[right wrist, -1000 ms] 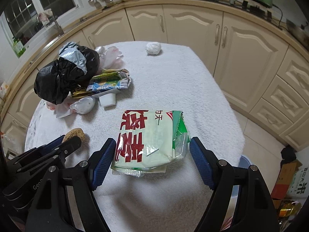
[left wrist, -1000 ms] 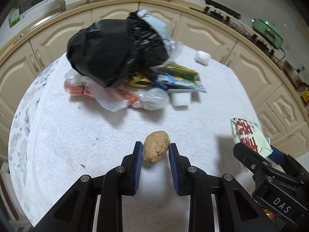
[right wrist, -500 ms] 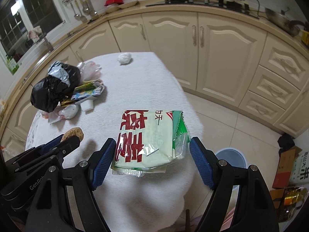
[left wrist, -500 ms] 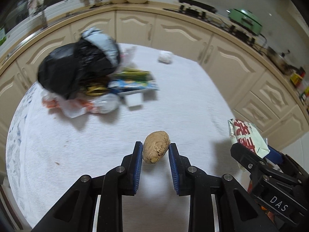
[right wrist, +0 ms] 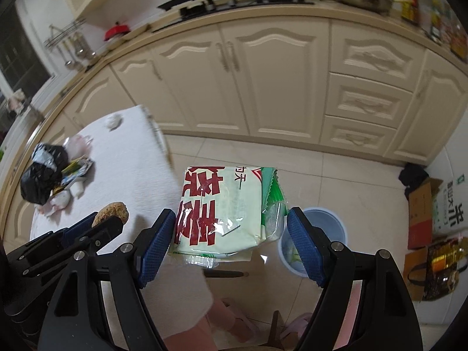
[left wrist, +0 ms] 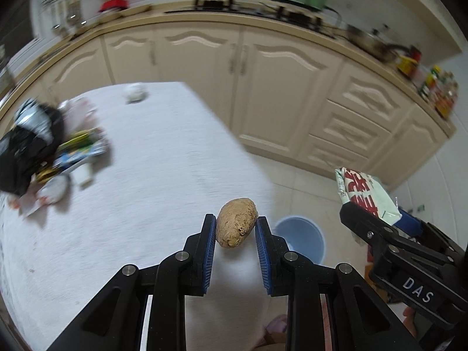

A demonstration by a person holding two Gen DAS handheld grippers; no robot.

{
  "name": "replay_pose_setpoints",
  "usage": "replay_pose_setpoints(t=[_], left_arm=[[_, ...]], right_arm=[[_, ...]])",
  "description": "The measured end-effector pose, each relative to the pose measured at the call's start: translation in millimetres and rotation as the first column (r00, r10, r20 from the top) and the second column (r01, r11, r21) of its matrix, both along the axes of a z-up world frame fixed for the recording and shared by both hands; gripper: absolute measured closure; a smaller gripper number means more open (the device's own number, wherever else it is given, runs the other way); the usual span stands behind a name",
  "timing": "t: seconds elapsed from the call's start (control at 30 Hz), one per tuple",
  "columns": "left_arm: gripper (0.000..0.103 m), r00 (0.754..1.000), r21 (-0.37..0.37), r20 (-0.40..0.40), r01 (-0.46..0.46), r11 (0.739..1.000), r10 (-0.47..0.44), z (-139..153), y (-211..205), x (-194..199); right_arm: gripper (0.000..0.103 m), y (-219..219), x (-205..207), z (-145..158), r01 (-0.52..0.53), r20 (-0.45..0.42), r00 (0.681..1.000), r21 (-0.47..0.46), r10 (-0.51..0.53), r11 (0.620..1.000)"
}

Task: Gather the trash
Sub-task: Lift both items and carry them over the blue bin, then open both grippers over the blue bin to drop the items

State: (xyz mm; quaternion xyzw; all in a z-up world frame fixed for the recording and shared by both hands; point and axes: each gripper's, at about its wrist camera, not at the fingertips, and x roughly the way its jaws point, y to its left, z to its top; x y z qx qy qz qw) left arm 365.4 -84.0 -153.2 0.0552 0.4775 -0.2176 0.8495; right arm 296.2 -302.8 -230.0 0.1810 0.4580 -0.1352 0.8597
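The left claw [left wrist: 235, 228] is closed on a brown lump [left wrist: 236, 222], its blue pads pressing both sides, and holds it in the air above the near right edge of the table [left wrist: 163, 158]. The right claw [right wrist: 231, 228] is spread wide around a pale green packet [right wrist: 222, 207] with red lettering; the left pad touches the packet's side, while contact at the right pad is hard to make out. The packet hangs over the tiled floor [right wrist: 351, 175], just past the table's right edge.

A light blue bin [right wrist: 321, 228] stands on the floor to the right of the table, directly beyond the packet and partly hidden by the right claw's finger; in the left wrist view the bin [left wrist: 301, 234] sits just right of the lump.

At the far left of the table lies a pile of trash [left wrist: 44, 158]: a black bag [right wrist: 41, 181], wrappers and crumpled plastic. A white crumpled wad [left wrist: 134, 93] lies alone at the table's far edge. Cream cabinets [right wrist: 263, 73] run along the far wall.
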Motion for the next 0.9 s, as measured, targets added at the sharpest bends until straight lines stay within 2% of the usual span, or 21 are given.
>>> replay_pose_setpoints(t=[0.3,0.53,0.9], left_arm=[[0.080,0.989,0.040,-0.028,0.143,0.989,-0.142,-17,-82,7],[0.080,0.966,0.076,-0.083,0.252,0.965,-0.246,-43,-153,24],[0.077,0.940,0.124,-0.125,0.332,0.935,-0.317,-84,-241,46]], right_arm=[[0.023,-69,-38,-13,0.146,-0.034,0.989,0.024,-0.145,0.989],[0.023,-121,-66,-24,0.262,-0.068,0.964,0.033,-0.259,0.965],[0.023,-174,-91,-47,0.370,-0.126,0.924,0.050,-0.361,0.928]])
